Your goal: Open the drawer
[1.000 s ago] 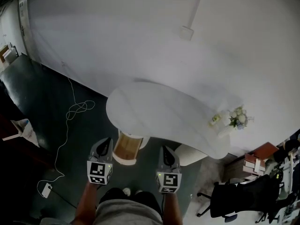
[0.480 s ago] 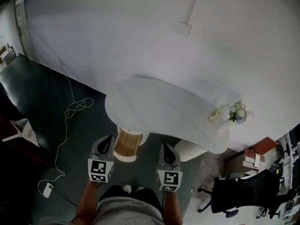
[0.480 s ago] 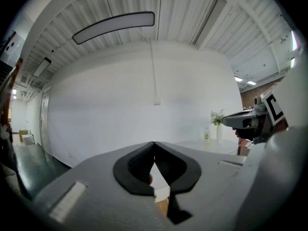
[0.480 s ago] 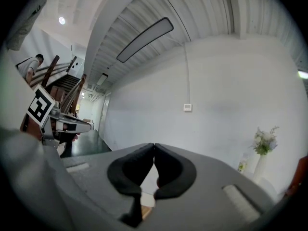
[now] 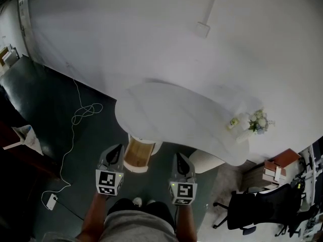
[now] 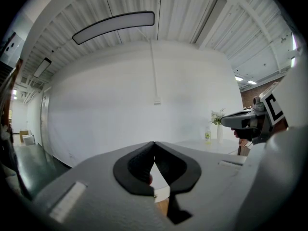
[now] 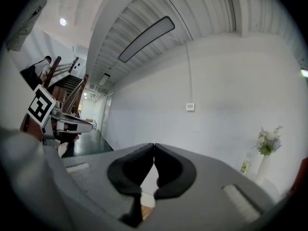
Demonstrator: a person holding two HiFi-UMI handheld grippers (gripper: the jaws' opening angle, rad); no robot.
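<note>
No drawer shows in any view. In the head view my left gripper [image 5: 114, 153] and right gripper [image 5: 180, 159] are held side by side low in the picture, just short of the near edge of a white rounded table [image 5: 166, 117]. Both point toward the table. In the left gripper view the left gripper [image 6: 154, 144] has its dark pads pressed together with nothing between them. The right gripper [image 7: 154, 146] in its own view is shut the same way, also empty. Under the table's near edge stands a round wooden pedestal [image 5: 136, 155], straight ahead of the left gripper.
A vase of flowers [image 5: 258, 122] and a small bottle [image 5: 232, 123] stand at the table's right end. A white pedestal [image 5: 206, 162] sits under the right side. A white cable [image 5: 75, 120] and charger lie on the dark floor at left. An office chair [image 5: 257, 210] stands at lower right.
The head camera's aim drifts slightly. Both grippers stay where they were, shut.
</note>
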